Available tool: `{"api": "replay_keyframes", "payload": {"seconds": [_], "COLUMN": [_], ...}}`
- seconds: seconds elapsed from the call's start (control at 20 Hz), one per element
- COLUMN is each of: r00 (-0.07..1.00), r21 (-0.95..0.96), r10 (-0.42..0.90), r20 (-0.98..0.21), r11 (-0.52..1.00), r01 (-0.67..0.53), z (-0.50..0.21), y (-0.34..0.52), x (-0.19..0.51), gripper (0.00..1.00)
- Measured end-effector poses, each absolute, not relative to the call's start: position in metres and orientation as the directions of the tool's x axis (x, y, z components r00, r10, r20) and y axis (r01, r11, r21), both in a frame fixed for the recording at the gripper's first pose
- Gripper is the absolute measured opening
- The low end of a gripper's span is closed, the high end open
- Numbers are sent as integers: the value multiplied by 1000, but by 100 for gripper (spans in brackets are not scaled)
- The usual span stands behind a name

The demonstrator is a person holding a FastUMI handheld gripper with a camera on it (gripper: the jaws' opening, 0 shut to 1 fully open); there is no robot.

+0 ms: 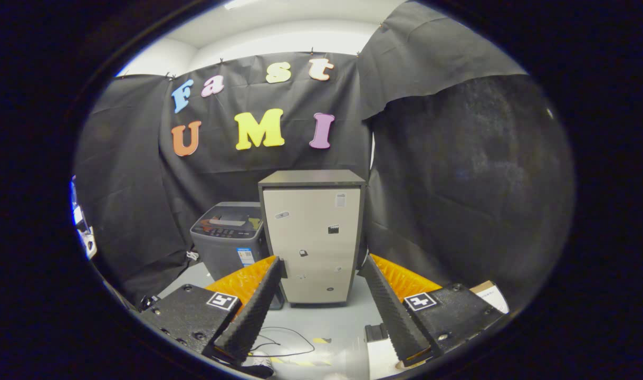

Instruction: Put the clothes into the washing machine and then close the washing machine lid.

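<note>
A grey top-loading washing machine (227, 240) stands on the floor against the booth's cloth wall, well beyond my fingers and a little left of them; its lid lies flat and shut, with a control panel on top. My gripper (321, 277) is open, its two fingers spread wide with nothing between them. Through the gap between the fingers I see a beige cabinet. No clothes are in sight.
The tall beige cabinet (312, 240) with a dark top stands right beside the washing machine, straight ahead. A thin black cable (287, 343) loops on the grey floor below the fingers. A cardboard corner (491, 293) shows behind the right finger.
</note>
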State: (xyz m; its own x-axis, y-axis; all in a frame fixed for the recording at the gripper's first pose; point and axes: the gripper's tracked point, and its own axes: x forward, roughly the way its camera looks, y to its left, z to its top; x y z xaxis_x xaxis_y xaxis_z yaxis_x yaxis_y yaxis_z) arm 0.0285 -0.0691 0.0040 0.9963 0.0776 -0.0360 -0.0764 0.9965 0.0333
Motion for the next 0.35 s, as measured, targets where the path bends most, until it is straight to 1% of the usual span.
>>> {"api": "replay_keyframes", "payload": {"seconds": [0.35], "r00": [996], "r21": [25], "r10": [88], "r20": [-28], "r11": [996], "r01": [-87], "z": [10], "y": [-70], "x": [28], "gripper": [99]}}
